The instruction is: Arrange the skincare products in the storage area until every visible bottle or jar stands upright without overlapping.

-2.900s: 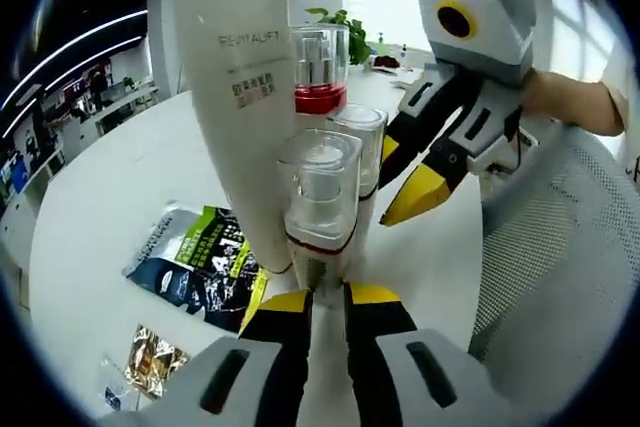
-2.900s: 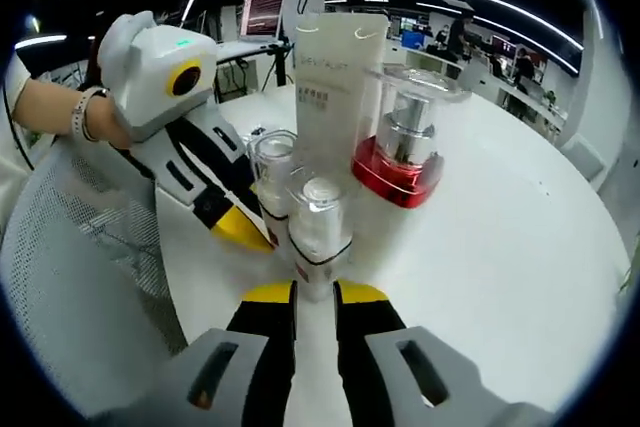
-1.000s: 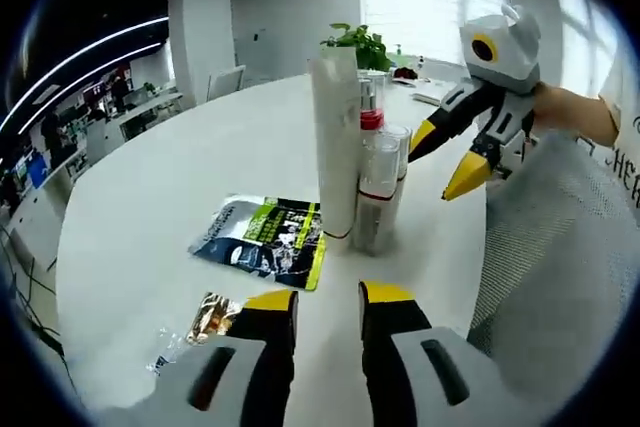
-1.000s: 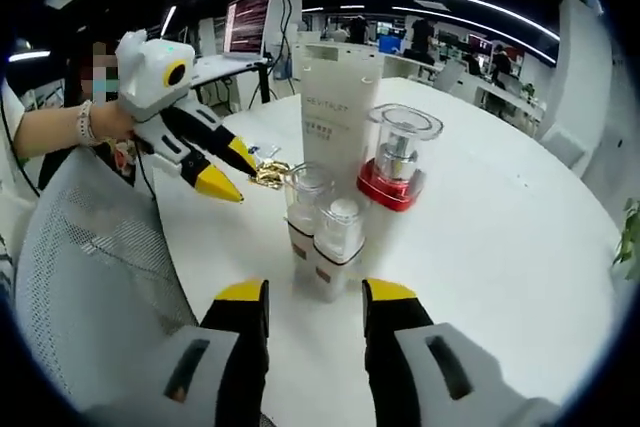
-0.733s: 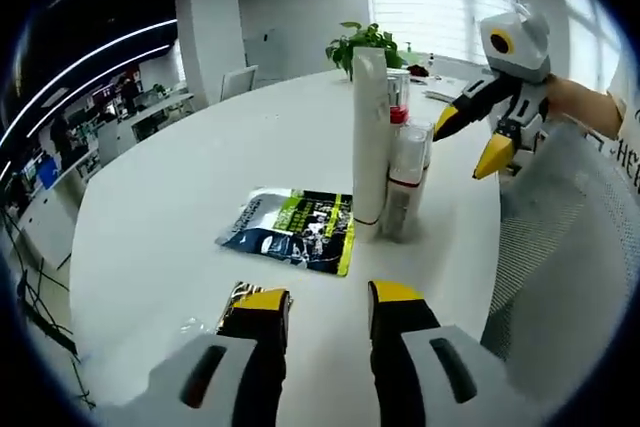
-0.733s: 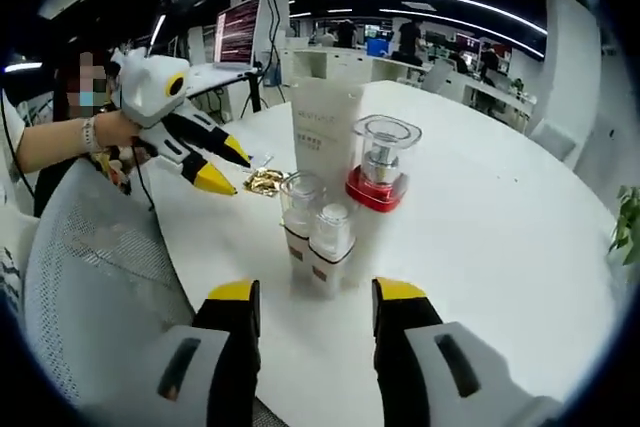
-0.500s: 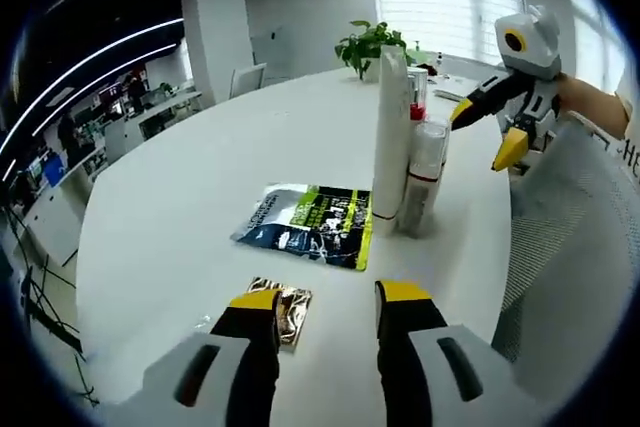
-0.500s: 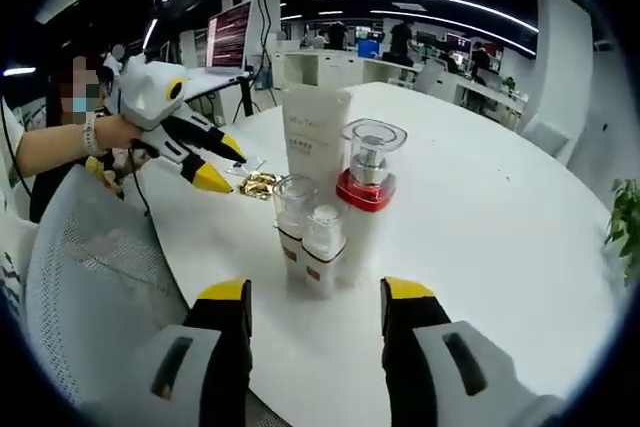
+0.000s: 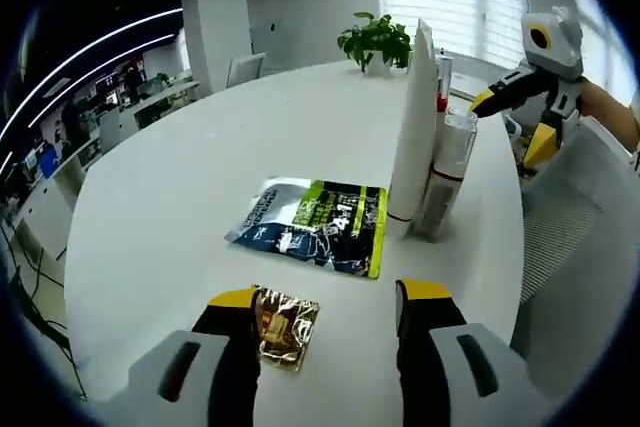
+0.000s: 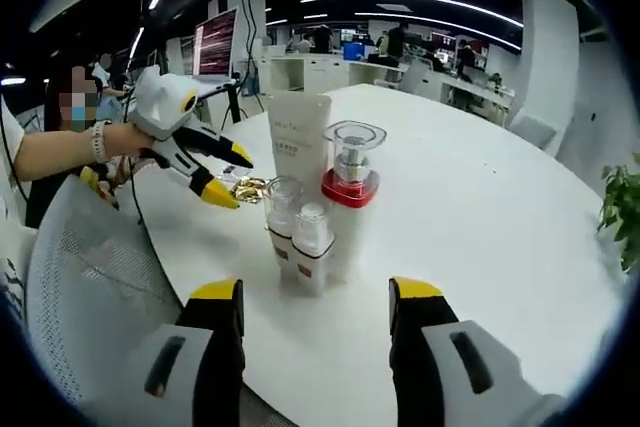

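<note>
Right gripper view looks across a round white table (image 10: pixel 520 247) at a tight cluster of skincare products, all standing upright: a tall white tube (image 10: pixel 298 142) at the back, a clear-capped bottle with a red collar (image 10: pixel 351 182) just beside it, and two smaller clear-capped bottles (image 10: pixel 297 232) in front, packed so close they seem to touch. The right gripper (image 10: pixel 315 312) hangs short of them with its yellow-tipped jaws spread wide, nothing between them. Off to the left a person's hand holds the left gripper (image 10: pixel 225 177), its jaws also apart and empty, well clear of the bottles — a small gold foil packet (image 10: pixel 247 187) lies on the table near its tips. Left gripper view takes the same cluster from the side: the white tube (image 9: pixel 413 132) rises tallest with the small bottles (image 9: pixel 445 172) tucked against it. A flat green and black sachet (image 9: pixel 315 225) lies on the table beside the tube's base, and the gold packet (image 9: pixel 285 322) sits just by the left gripper's (image 9: pixel 328 302) own parted jaws. A potted plant (image 9: pixel 375 42) stands at the far edge.
</note>
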`<state>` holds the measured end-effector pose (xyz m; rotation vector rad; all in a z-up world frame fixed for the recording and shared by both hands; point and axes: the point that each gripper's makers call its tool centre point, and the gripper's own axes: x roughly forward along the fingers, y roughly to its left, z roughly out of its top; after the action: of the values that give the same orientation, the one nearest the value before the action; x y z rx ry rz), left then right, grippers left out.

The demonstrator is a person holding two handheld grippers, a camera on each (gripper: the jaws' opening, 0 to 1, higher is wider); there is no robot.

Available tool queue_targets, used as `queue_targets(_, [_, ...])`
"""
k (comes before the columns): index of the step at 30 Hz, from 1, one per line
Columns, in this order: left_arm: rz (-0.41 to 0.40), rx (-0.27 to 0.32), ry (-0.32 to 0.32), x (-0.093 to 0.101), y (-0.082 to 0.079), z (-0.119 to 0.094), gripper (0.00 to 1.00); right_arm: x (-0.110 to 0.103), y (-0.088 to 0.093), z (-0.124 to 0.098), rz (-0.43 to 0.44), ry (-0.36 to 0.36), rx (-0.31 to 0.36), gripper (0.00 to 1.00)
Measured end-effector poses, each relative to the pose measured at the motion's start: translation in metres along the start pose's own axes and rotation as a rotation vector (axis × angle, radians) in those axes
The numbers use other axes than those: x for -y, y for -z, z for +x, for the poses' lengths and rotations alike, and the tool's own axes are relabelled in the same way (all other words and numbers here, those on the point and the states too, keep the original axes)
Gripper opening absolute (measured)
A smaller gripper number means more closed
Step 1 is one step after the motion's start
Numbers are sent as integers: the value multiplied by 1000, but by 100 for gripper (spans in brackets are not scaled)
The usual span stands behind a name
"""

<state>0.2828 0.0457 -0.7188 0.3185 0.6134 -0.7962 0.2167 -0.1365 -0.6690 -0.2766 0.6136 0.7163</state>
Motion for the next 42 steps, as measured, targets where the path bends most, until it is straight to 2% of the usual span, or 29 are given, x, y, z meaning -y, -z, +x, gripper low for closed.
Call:
queue_targets(6, [11,-16,20,3,-2,9,55,6,3,-1,21,12,-2,59])
queue_targets(9, [15,-25,21,-4,-2,16,57,10,4,0,25,13,-7,59])
queue_targets(13, [-16,-27,25,-1,0,18,60,18,5,-1,27,24,-8,59])
queue_targets(19, [-34,-34,15,-6,0,21,67,33,4,3,30,35,-21,59])
queue_targets(25, [-55,-27,12,-10,1,19,73,58,1,7,31,56,-29,59])
queue_targets(32, [-113,-13,3,-16,1,13,77,99,1,24,87,72,-55,56])
queue_targets(36, [-124,-25,-10,-18,5,10,77,109,0,37,105,48,-56,55])
queue_targets(39, [-170,-15,-5,-17,3,8,77,111,-2,48,100,21,-62,53])
queue_targets(42, [-188,-16,-17,-19,2,8,73,115,-4,60,109,-9,-74,52])
